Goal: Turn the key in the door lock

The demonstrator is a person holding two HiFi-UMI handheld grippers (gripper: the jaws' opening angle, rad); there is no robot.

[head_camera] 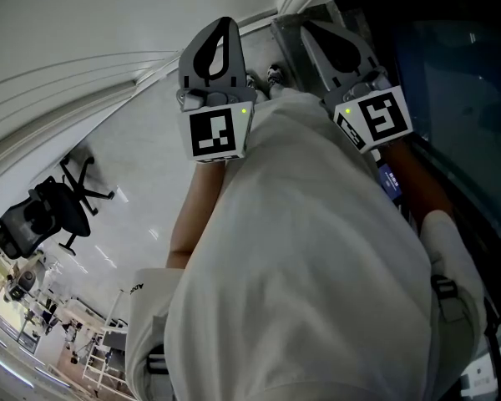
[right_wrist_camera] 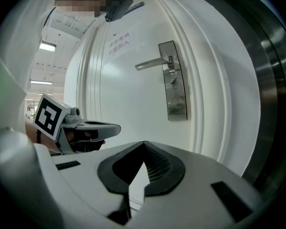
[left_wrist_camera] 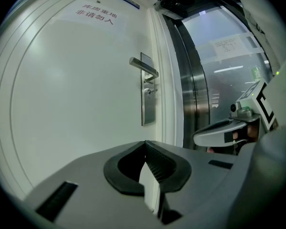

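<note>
Fingers closed, empty, on left gripper (left_wrist_camera: 145,144) and right gripper (right_wrist_camera: 144,144).
Only the gripper views show the key (right_wrist_camera: 174,83), in the lock plate (right_wrist_camera: 177,104) under the handle (right_wrist_camera: 150,64); head view misses it.

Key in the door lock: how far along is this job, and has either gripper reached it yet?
Done: nothing that shows. The key sits in the lock below the handle; whether it has been turned cannot be judged. In hand: nothing. The left gripper and right gripper are both shut, empty and short of the door. Left: reach, grip the key, turn it.
</note>
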